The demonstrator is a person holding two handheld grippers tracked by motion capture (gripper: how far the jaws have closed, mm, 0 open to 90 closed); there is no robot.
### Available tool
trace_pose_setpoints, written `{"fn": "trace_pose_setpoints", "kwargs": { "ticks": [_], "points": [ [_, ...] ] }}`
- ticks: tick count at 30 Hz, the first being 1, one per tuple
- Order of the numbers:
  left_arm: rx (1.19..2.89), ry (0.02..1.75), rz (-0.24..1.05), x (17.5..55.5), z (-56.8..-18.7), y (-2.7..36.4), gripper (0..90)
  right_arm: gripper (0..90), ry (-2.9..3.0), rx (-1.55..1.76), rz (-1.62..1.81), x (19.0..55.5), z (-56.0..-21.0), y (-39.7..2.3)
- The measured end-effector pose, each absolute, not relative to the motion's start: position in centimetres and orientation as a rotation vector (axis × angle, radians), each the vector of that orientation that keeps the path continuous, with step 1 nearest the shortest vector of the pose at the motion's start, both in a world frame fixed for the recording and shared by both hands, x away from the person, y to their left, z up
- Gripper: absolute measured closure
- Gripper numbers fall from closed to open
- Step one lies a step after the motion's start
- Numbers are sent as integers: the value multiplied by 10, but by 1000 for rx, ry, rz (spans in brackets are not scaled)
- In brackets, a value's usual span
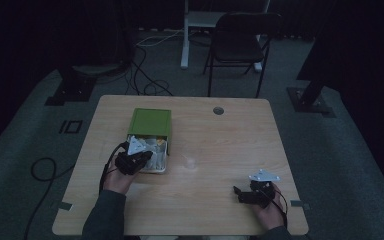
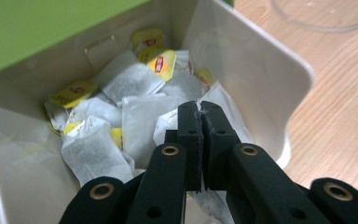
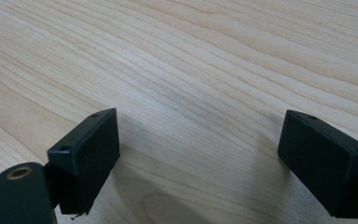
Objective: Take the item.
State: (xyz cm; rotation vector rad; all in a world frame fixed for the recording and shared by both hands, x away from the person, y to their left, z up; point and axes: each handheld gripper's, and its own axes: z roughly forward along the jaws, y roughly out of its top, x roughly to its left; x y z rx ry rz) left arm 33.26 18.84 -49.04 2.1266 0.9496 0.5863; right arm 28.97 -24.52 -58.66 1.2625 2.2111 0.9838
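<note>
A green-lidded box (image 1: 150,122) has its white drawer (image 2: 242,60) pulled out toward me, holding several white tea bags (image 2: 135,81) with yellow tags. My left gripper (image 1: 147,156) (image 2: 200,107) reaches into the drawer with its jaws pressed together. A corner of one tea bag (image 2: 219,95) peaks up to the tips and looks pinched between them. My right gripper (image 1: 236,191) (image 3: 198,140) rests low over the bare wooden table (image 3: 191,56) at the front right, jaws wide apart with nothing between them.
A clear round glass item (image 1: 190,162) (image 2: 324,18) sits on the table just right of the drawer. A grommet hole (image 1: 218,110) is near the far edge. A black chair (image 1: 240,40) and floor cables (image 1: 145,75) lie beyond the table.
</note>
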Motion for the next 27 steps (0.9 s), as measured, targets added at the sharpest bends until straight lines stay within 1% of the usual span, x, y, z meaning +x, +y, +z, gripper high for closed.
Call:
{"fn": "trace_pose_setpoints", "kwargs": {
  "ticks": [10, 27],
  "points": [
    [2115, 898, 548, 325, -472, 189, 883, 123, 2211, 1262, 983, 290, -587, -245],
    [2114, 833, 493, 320, -459, 185, 883, 123, 2210, 1263, 984, 290, -587, -245]
  ]
}}
